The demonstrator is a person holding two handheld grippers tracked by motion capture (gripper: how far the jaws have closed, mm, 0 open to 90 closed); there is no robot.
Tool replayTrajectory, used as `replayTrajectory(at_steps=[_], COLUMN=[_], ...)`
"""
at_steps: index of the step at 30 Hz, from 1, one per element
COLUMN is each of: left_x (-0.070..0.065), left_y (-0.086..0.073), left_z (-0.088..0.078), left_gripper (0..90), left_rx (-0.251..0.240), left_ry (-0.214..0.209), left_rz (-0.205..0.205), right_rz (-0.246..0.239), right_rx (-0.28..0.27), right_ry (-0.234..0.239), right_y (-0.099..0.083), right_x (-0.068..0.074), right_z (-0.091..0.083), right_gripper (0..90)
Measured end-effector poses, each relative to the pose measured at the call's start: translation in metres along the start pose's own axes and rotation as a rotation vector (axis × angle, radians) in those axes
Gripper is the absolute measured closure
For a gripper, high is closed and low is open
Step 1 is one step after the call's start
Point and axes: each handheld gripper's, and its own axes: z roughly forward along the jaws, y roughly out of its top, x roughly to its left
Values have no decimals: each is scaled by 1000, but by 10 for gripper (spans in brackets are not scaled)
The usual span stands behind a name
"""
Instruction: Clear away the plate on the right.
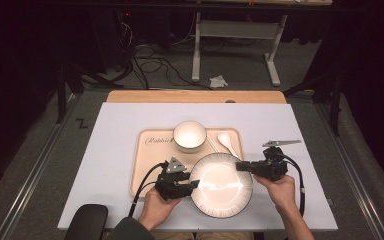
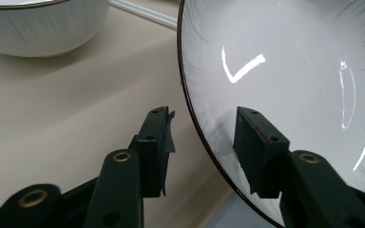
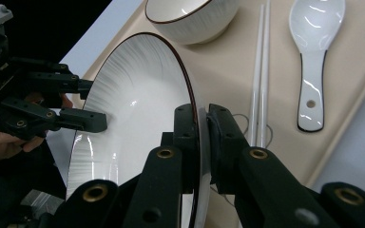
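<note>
Right gripper [image 3: 203, 124] has its two black jaws pressed tight on the right rim of the plate [image 1: 221, 184], one pad on the inner face and one on the underside, as the right gripper view shows. Left gripper [image 2: 204, 142] straddles the plate's left rim with its jaws partly open: one jaw sits over the white inner face, the other outside above the tray [image 1: 147, 160], and neither pad is seen pressing the rim. The plate is round, so it has no long axis; it is a wide, shallow dish of glossy white ceramic with fine radial ridges fanning out to a thin dark edge line, and bright light streaks glare on its smooth centre. In the high view it faces upward at the near right corner of the beige tray, overlapping the tray's near edge and reaching onto the pale sheet that covers the table [image 1: 120, 120]. The tray is a smooth, rounded rectangle with script lettering at its far left. On its far part stands a white ribbed bowl [image 1: 189, 136] with the same dark rim; right of it lie white chopsticks [image 3: 260, 80] and a glossy white spoon [image 3: 313, 57], its bowl pointing to the far side.
</note>
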Motion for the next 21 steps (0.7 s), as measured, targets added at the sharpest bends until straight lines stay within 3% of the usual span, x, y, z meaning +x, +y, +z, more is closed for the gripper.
replayTrajectory(at_steps=[5,12,21], left_x=[1,1,14], left_y=[5,10,15], left_z=[6,8,-7], left_gripper=[642,717,825], left_rx=[16,36,-15], left_ry=[-50,-88,-121], left_rz=[-3,-9,-47], right_rz=[5,16,-8], right_rx=[-14,-35,-51], right_ry=[-25,-43,-32], right_y=[-8,-15,-17], right_x=[1,5,8], right_z=[-6,-12,-13], right_gripper=[843,842,825])
